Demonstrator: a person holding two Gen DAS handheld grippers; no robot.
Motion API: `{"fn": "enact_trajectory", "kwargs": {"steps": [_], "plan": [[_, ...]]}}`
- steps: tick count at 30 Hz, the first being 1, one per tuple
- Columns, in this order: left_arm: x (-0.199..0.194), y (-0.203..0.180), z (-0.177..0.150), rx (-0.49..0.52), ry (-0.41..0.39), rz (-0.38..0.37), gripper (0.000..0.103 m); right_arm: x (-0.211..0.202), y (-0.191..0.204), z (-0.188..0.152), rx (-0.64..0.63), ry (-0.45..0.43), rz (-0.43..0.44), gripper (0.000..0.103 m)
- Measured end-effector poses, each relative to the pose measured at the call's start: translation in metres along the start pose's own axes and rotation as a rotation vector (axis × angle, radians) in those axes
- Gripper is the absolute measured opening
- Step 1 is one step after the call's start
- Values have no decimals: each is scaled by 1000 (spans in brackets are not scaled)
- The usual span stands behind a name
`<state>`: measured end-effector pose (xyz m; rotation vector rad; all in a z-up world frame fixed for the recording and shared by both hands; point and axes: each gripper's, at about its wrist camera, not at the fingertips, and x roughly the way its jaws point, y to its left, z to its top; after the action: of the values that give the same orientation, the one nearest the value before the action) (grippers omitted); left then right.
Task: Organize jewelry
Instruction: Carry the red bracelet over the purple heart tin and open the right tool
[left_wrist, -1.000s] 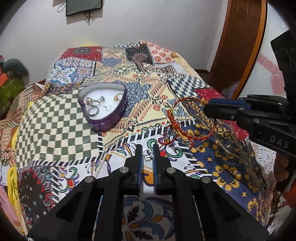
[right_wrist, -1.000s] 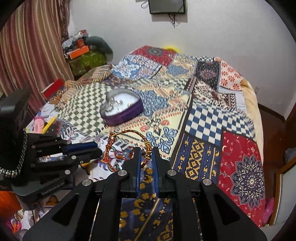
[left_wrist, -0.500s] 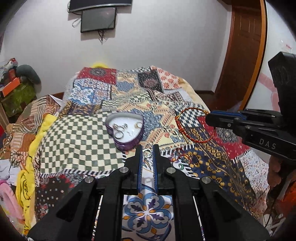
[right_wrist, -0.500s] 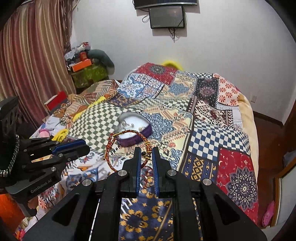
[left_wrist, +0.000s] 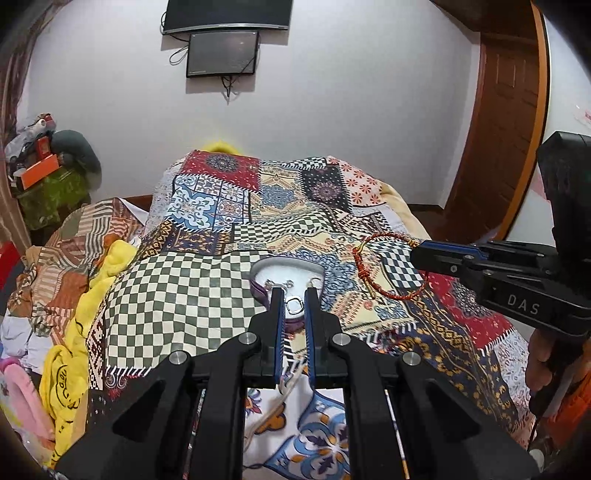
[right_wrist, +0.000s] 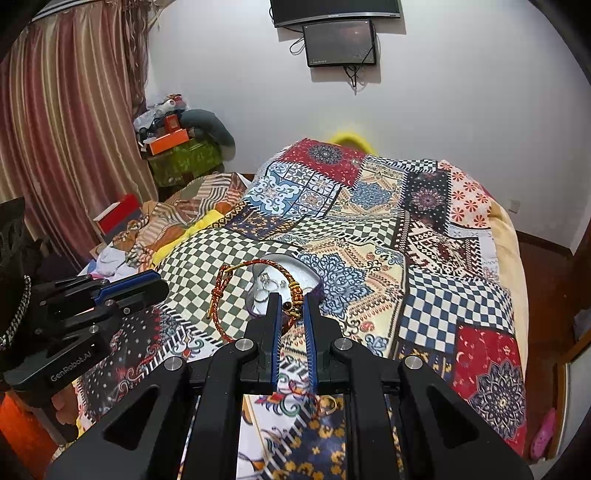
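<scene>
The room was evenly and brightly lit; soft shadows were cast under the wall screen. Strong fisheye bending and dark vignetting were seen at the edges.

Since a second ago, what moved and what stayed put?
Both grippers rose from the quilt. The left gripper carried its ring up, now in line with the heart box; the right gripper lifted the bracelet off the bed. Both stayed shut, and the box stayed put.
</scene>
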<state>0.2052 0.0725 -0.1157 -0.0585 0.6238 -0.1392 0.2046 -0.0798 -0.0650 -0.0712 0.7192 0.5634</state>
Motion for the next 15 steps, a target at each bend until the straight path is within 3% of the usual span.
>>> {"fn": "enact_trajectory", "kwargs": {"steps": [15], "plan": [[56,28,20,-48,21,1,8,58,-8,20,6,64,30,10]]}}
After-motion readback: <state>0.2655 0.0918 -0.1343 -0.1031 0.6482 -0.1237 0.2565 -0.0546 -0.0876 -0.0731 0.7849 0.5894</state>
